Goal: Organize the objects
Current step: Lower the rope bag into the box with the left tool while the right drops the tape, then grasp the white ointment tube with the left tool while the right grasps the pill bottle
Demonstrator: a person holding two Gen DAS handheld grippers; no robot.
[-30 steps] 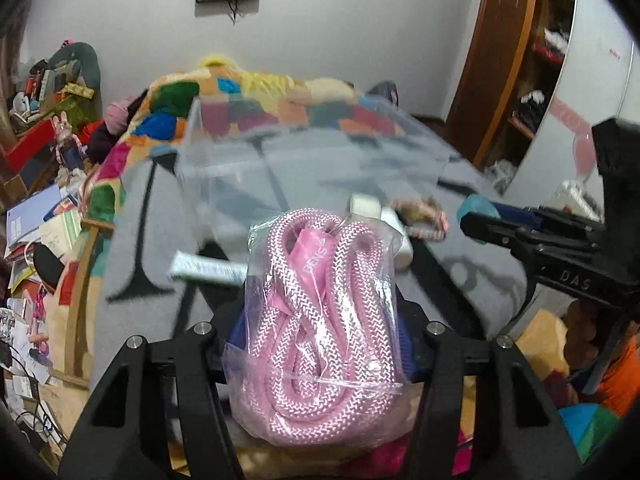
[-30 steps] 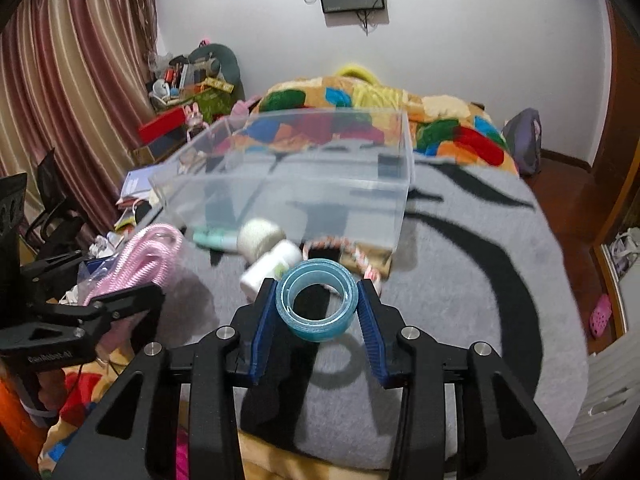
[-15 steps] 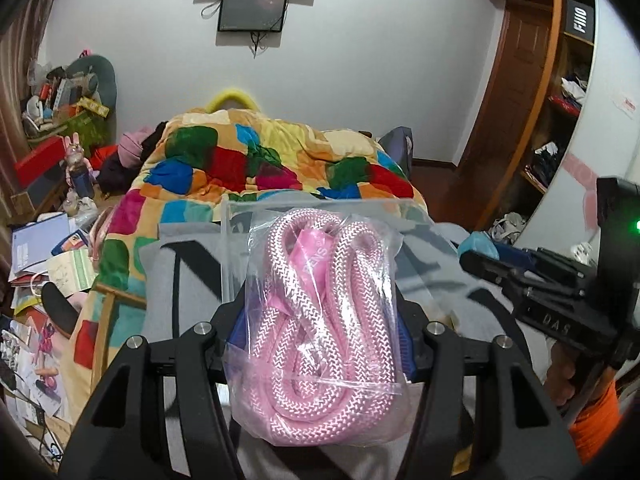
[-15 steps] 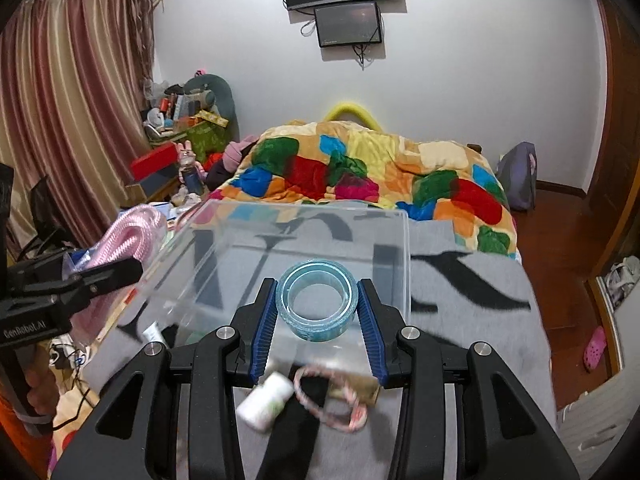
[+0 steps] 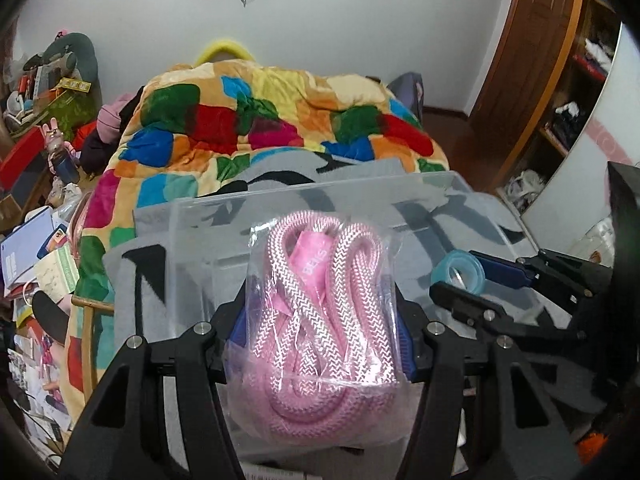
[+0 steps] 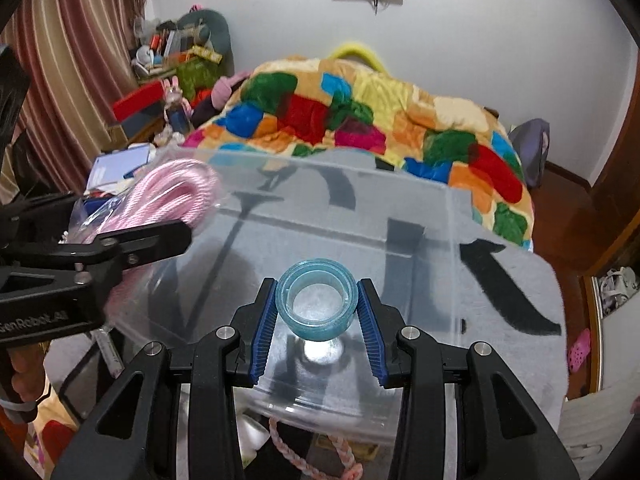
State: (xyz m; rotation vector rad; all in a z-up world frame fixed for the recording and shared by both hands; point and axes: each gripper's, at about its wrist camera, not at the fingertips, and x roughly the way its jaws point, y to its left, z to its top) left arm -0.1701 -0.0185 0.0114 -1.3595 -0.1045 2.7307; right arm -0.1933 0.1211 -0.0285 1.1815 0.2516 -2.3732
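My left gripper (image 5: 320, 328) is shut on a clear bag of coiled pink rope (image 5: 320, 336) and holds it over the near left part of a clear plastic bin (image 5: 192, 224). My right gripper (image 6: 317, 312) is shut on a light blue tape roll (image 6: 316, 306) and holds it above the inside of the bin (image 6: 452, 248). The rope bag also shows in the right wrist view (image 6: 172, 192), at the bin's left rim. The tape roll shows in the left wrist view (image 5: 458, 272), at the right.
The bin stands on a grey blanket with black marks (image 6: 512, 304) on a bed. A patchwork quilt (image 5: 260, 120) lies behind it. A white bottle (image 6: 250, 436) and a braided pink cord (image 6: 320, 452) lie in front of the bin. Clutter fills the floor at left (image 5: 36, 264).
Both grippers have moved forward and now hang over the bin with their loads. The loose items on the blanket have dropped to the bottom edge of the right wrist view.
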